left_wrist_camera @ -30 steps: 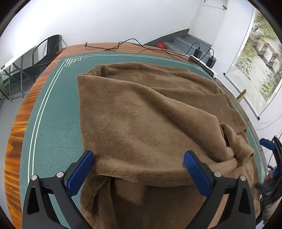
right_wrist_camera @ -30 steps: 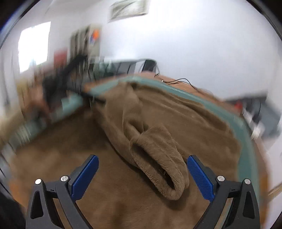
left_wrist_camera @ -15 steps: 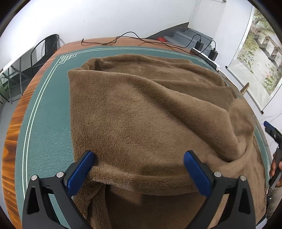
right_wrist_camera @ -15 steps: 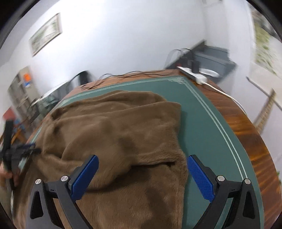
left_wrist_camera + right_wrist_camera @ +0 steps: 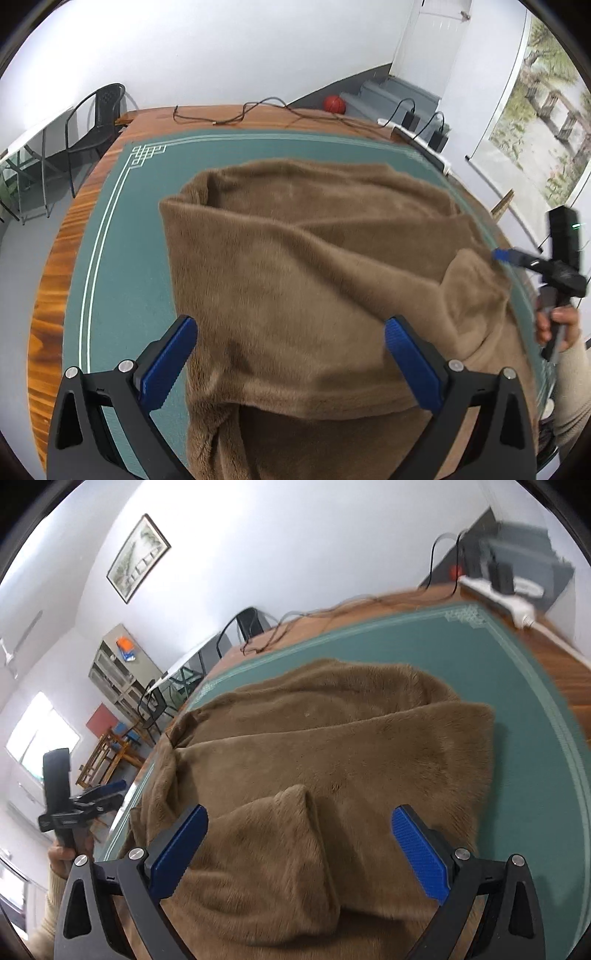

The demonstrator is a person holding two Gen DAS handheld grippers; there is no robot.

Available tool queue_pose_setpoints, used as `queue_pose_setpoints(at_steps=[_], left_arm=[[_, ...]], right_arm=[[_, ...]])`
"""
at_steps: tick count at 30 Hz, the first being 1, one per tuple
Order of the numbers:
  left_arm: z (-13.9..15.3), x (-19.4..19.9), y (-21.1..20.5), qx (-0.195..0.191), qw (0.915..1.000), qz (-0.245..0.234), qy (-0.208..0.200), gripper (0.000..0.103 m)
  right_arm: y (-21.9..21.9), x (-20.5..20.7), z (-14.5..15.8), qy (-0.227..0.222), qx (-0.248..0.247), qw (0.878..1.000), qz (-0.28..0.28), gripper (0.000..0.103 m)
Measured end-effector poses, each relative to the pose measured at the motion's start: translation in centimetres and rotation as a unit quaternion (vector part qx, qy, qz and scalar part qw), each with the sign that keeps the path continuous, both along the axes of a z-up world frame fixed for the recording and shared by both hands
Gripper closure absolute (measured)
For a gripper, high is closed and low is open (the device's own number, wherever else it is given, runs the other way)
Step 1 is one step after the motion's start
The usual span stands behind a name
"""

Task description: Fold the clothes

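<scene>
Brown fleece garment (image 5: 314, 280) lies spread in loose folds on the green mat (image 5: 122, 258) that covers the wooden table (image 5: 51, 266), with one layer doubled over another and a sleeve (image 5: 273, 849) lying on top near the right side. In the left wrist view the left gripper (image 5: 291, 363) hangs over the near edge of the garment with its blue-padded fingers (image 5: 168, 360) spread wide and nothing between them. In the right wrist view the right gripper (image 5: 299, 849) likewise stands wide apart above the sleeve, empty. Each gripper also shows at the edge of the other's view, held in a hand (image 5: 557, 326) with a cream cuff. Black cables (image 5: 258, 112) trail across the far side of the table, a white power strip (image 5: 513, 600) sits at its corner, and a black chair (image 5: 96, 118) stands beyond the table.
</scene>
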State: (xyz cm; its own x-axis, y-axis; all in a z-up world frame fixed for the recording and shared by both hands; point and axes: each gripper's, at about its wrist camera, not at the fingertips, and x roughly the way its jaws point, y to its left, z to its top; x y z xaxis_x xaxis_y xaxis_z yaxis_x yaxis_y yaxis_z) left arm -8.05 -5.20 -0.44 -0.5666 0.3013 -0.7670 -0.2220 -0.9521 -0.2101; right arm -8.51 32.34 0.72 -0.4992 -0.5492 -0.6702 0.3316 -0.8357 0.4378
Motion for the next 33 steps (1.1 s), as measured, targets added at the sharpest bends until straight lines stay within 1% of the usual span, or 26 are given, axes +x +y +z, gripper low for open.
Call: queue_pose_setpoints(at_steps=[2,7,10,11,12,14,15,16,17,18,21,26,29,30,33], left_arm=[[0.4,-0.4,0.1,0.007,1.0000,-0.004,0.000,0.001],[1.1,-2.0,1.3,0.001,0.9998,-0.020,0.008,0.001],[1.6,-3.1,1.4,0.006,0.9995,-0.031,0.010,0.001],[1.8,-3.3,1.3,0.010,0.9994,-0.031,0.009,0.001],[1.7,-3.5,1.0,0.017,0.9994,-0.028,0.007,0.001],[1.5,-3.8,0.3,0.032,0.9993,-0.019,0.002,0.001],[1.4,-3.9,-0.1,0.039,0.9991,-0.015,0.000,0.001],[1.3,-4.0,-0.4,0.047,0.9988,-0.011,-0.002,0.001],[1.2,-4.1,-0.8,0.054,0.9985,-0.007,-0.005,0.001],[0.8,-4.1,-1.1,0.059,0.9982,-0.003,-0.010,0.001],[-0.4,-3.8,-1.4,0.053,0.9983,0.002,-0.023,0.001],[-1.3,-3.7,-1.2,0.047,0.9984,0.004,-0.030,0.001],[-1.7,-4.0,-0.5,0.029,0.9993,0.006,-0.025,0.001],[-2.0,-4.2,-0.2,0.014,0.9996,0.010,-0.023,0.001],[-3.7,-4.7,0.3,-0.037,0.9985,0.028,-0.028,0.001]], right_arm=[[-1.3,-0.8,-0.7,-0.008,0.018,1.000,0.017,0.003],[-3.7,-1.4,-2.7,-0.018,0.071,0.996,0.047,0.007],[-4.6,-0.7,-3.4,0.006,0.104,0.993,0.059,0.007],[-4.8,-0.3,-3.6,0.015,0.116,0.991,0.062,0.011],[-5.0,0.0,-3.7,0.023,0.128,0.990,0.063,0.016],[-5.4,0.6,-3.7,0.032,0.142,0.987,0.063,0.043],[-5.4,0.8,-3.6,0.033,0.138,0.988,0.064,0.051],[-5.4,1.0,-3.5,0.033,0.134,0.988,0.066,0.063],[-5.4,1.2,-3.4,0.033,0.128,0.989,0.067,0.071],[-5.3,1.3,-3.2,0.033,0.121,0.990,0.066,0.072],[-5.1,1.8,-2.3,0.038,0.100,0.992,0.060,0.076],[-4.5,2.8,2.4,0.097,0.066,0.993,0.034,0.076],[-3.6,3.7,6.5,0.163,0.057,0.985,-0.009,0.076],[-3.2,4.0,7.6,0.184,0.054,0.981,-0.026,0.076],[-1.0,4.6,9.7,0.229,0.045,0.968,-0.088,0.076]])
